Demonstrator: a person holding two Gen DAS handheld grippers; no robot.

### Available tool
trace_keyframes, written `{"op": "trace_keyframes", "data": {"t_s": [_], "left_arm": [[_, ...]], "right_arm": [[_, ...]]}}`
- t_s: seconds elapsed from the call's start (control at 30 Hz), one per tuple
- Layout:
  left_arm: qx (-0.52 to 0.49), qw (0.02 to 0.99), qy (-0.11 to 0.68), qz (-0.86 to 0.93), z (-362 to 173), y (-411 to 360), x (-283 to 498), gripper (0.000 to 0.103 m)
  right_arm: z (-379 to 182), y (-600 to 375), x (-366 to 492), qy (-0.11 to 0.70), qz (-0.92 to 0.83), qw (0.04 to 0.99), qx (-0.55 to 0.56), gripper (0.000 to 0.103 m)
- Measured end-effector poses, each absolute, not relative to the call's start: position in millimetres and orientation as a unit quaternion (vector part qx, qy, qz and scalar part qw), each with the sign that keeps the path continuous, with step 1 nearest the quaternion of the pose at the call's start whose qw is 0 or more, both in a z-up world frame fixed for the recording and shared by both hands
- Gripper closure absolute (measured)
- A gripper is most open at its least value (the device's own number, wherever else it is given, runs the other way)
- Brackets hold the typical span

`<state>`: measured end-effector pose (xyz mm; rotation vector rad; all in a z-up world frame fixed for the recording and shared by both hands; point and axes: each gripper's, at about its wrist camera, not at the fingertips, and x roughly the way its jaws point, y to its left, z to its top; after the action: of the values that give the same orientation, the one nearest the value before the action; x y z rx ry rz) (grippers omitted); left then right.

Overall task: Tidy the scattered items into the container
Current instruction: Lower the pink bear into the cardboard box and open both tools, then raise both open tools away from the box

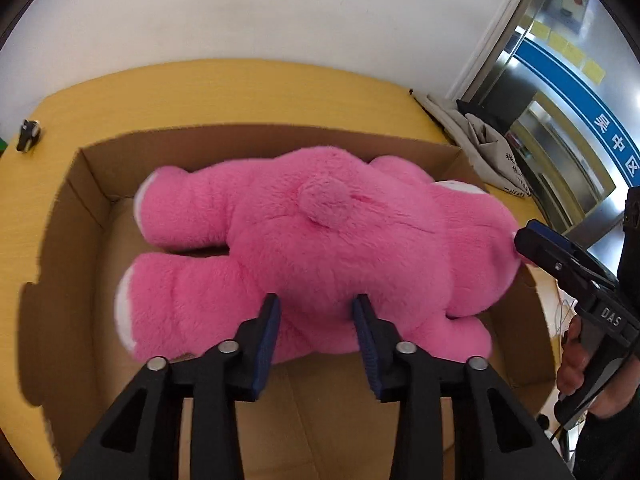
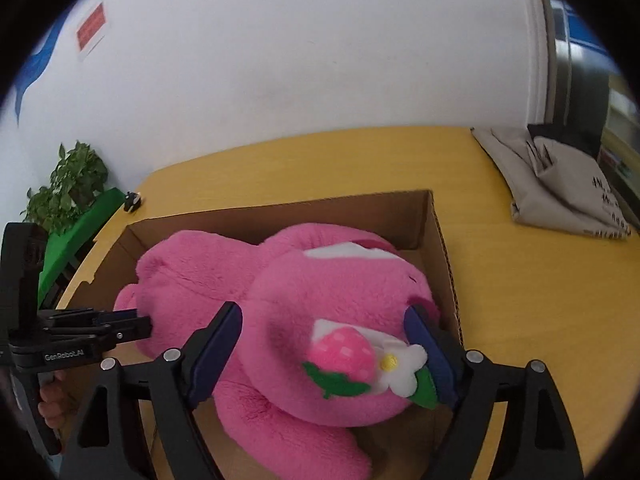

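A big pink plush bear (image 1: 320, 236) lies face down in an open cardboard box (image 1: 80, 208) on a yellow table. My left gripper (image 1: 316, 308) is closed on the fur of the bear's lower back, below its round tail. My right gripper (image 2: 324, 320) grips the bear's head (image 2: 340, 300), one pad on each side, near a strawberry-and-flower patch (image 2: 360, 360). The right gripper also shows in the left wrist view (image 1: 524, 240) at the bear's head. The left gripper shows in the right wrist view (image 2: 140, 326) against the bear's body. The bear (image 2: 224, 272) fills most of the box (image 2: 444, 256).
A grey cloth bag (image 2: 560, 184) lies at the table's far right, also in the left wrist view (image 1: 484, 148). A small black-and-white figure (image 1: 28, 134) stands at the table's far left edge. A potted plant (image 2: 68, 184) and green surface sit beyond the table. A white wall is behind.
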<state>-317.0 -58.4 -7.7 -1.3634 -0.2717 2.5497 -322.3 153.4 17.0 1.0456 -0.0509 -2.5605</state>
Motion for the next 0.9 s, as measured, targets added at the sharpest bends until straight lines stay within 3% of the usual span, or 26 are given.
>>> {"op": "trace_keyframes", "data": {"t_s": [0.13, 0.2, 0.27, 0.5, 0.67, 0.9], "left_arm": [[-0.398, 0.070, -0.052, 0.913, 57.1, -58.0, -257.2, 0.020], [-0.349, 0.015, -0.018, 0.937, 94.3, -52.2, -210.8, 0.011], [-0.302, -0.032, 0.010, 0.953, 123.6, -44.5, -166.4, 0.000], [-0.216, -0.126, 0.018, 0.968, 158.7, -51.7, -44.6, 0.000], [-0.222, -0.136, 0.016, 0.965, 146.3, -43.7, 12.0, 0.000], [-0.257, -0.120, 0.009, 0.959, 114.7, -34.2, 35.0, 0.000]], "right_arm": [[63.6, 162.3, -276.9, -0.026, -0.923, 0.198, 0.328, 0.010], [90.1, 163.0, -244.6, -0.026, -0.931, 0.204, 0.300, 0.002], [113.8, 168.6, -207.3, -0.029, -0.938, 0.212, 0.274, 0.000], [139.9, 171.9, -96.7, -0.018, -0.947, 0.217, 0.238, 0.000], [125.5, 166.1, -39.9, 0.002, -0.953, 0.187, 0.240, 0.000], [112.0, 170.6, -2.4, -0.002, -0.956, 0.162, 0.243, 0.000]]}}
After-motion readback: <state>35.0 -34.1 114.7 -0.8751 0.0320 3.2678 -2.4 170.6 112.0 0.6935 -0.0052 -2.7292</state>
